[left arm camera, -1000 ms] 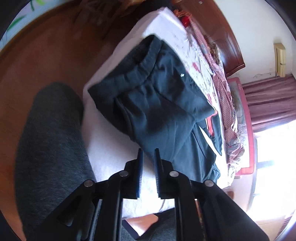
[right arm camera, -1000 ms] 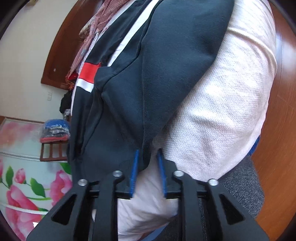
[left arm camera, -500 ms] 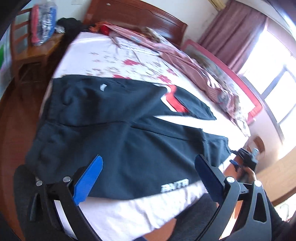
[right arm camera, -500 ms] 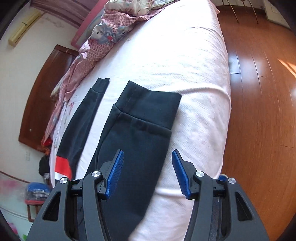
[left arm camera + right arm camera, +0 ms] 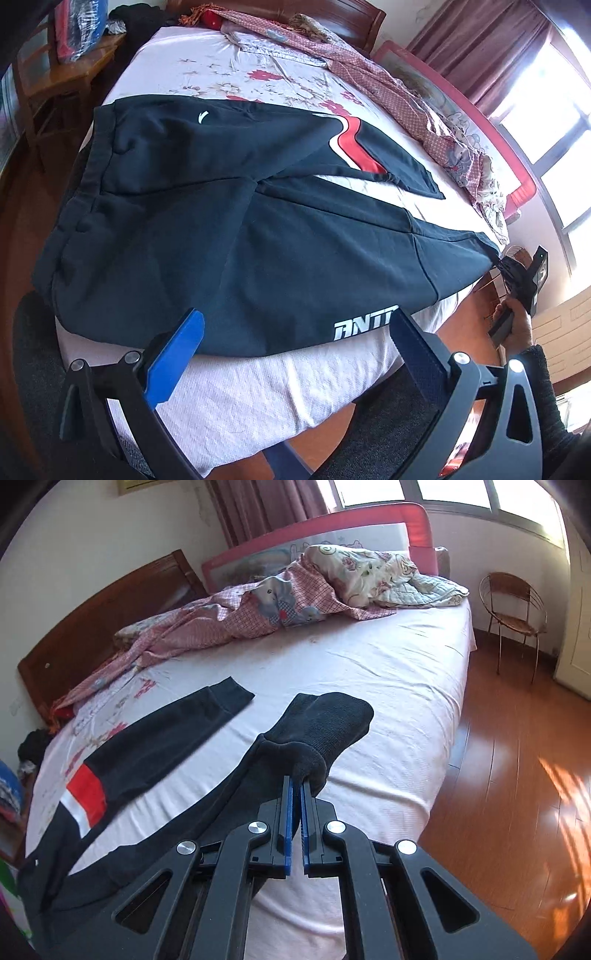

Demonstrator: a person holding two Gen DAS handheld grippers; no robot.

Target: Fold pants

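Dark navy pants (image 5: 229,236) with a red and white stripe lie spread on the bed, waistband at the left, both legs running right. My left gripper (image 5: 291,328) is open wide, hovering just above the near leg's edge by the white logo (image 5: 364,325). My right gripper (image 5: 296,786) is shut on the near leg's cuff (image 5: 325,723) and holds it slightly lifted at the bed's edge. It also shows in the left wrist view (image 5: 517,273) at the far right. The far leg (image 5: 166,734) lies flat.
The white sheet (image 5: 388,672) covers the bed. A crumpled pink plaid quilt (image 5: 280,605) lies along the far side by a red bed rail (image 5: 332,520). A wire chair (image 5: 513,609) stands on the wood floor. A wooden chair (image 5: 55,74) holds clothes by the headboard.
My right gripper has shut on the near leg's cuff and raised it. My left gripper stays open and has moved a little nearer the near leg's edge.
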